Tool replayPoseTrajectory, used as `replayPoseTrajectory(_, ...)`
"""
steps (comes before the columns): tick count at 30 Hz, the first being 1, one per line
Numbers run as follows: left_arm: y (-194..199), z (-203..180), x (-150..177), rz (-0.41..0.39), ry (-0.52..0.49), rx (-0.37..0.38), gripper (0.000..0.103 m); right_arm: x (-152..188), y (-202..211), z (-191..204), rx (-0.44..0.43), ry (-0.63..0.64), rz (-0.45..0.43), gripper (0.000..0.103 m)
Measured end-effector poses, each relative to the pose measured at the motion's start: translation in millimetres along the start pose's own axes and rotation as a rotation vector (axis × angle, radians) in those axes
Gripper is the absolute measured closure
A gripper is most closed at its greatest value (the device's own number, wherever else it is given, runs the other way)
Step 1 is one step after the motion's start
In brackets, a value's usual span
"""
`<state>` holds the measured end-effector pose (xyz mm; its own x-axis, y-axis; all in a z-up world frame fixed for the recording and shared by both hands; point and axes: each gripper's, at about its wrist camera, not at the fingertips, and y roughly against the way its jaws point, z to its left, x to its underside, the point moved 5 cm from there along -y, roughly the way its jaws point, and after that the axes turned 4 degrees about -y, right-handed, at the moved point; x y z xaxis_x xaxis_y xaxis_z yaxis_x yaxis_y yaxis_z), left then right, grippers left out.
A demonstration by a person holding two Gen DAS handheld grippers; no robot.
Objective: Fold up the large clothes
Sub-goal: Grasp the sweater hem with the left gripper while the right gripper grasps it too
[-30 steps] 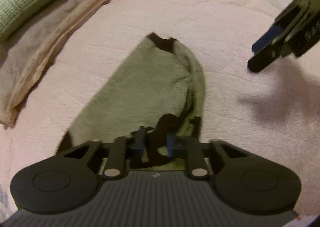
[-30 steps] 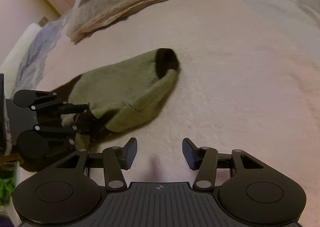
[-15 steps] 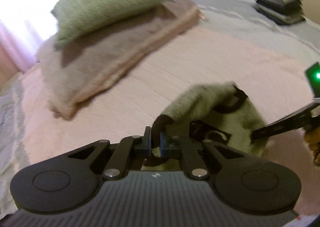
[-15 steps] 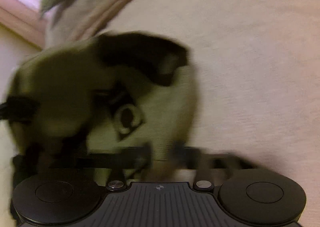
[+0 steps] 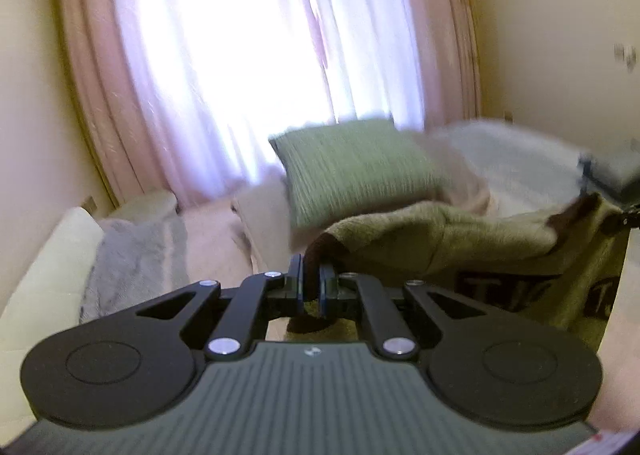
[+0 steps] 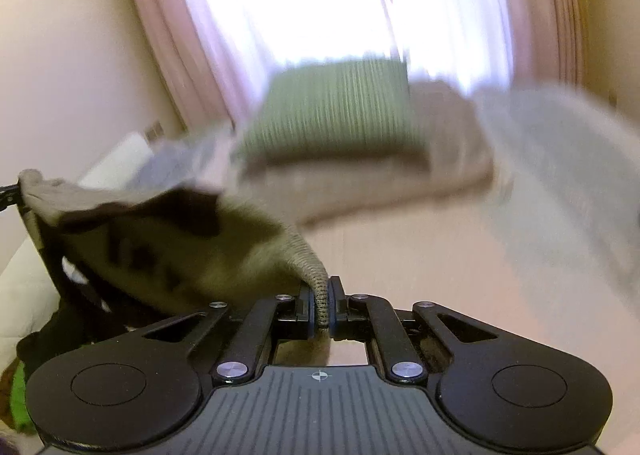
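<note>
An olive green garment (image 5: 460,235) with dark brown trim and a dark printed patch hangs in the air between both grippers, lifted off the pink bedspread (image 6: 420,263). My left gripper (image 5: 311,282) is shut on its dark brown edge. In the right wrist view my right gripper (image 6: 322,305) is shut on a ribbed green edge of the garment (image 6: 180,251), which stretches away to the left. The other gripper's black tip shows at the right edge of the left wrist view, at the garment's far corner. Both views are blurred by motion.
A green ribbed pillow (image 5: 360,167) lies on a folded beige blanket (image 6: 360,183) at the head of the bed, before a bright window with pink curtains (image 5: 240,55). A grey throw (image 5: 136,255) and a cream cushion (image 5: 48,263) lie at left. A pale blue-grey cover (image 6: 560,159) spreads at right.
Both grippers rose sharply and tipped up toward the window, lifting the garment off the bed. The right gripper went from open above the bedspread to shut on the green edge.
</note>
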<state>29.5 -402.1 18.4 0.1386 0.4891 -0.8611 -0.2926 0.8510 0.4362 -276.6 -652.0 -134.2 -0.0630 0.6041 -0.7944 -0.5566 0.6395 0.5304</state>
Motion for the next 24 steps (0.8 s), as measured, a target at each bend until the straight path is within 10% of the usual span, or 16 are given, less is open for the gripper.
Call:
replayPoseTrajectory(9, 162, -27, 0, -0.190, 0.072, 0.103, 0.098, -15, 202, 65, 0.148, 0.203, -0.320, 0.100)
replayPoseTrajectory(16, 245, -62, 3, -0.219, 0.095, 0.244, 0.098, -7, 309, 68, 0.245, 0.249, -0.408, 0.100)
replayPoseTrajectory(24, 182, -69, -33, -0.136, 0.185, 0.351, 0.098, -76, 248, 13, 0.261, 0.298, -0.305, 0.100)
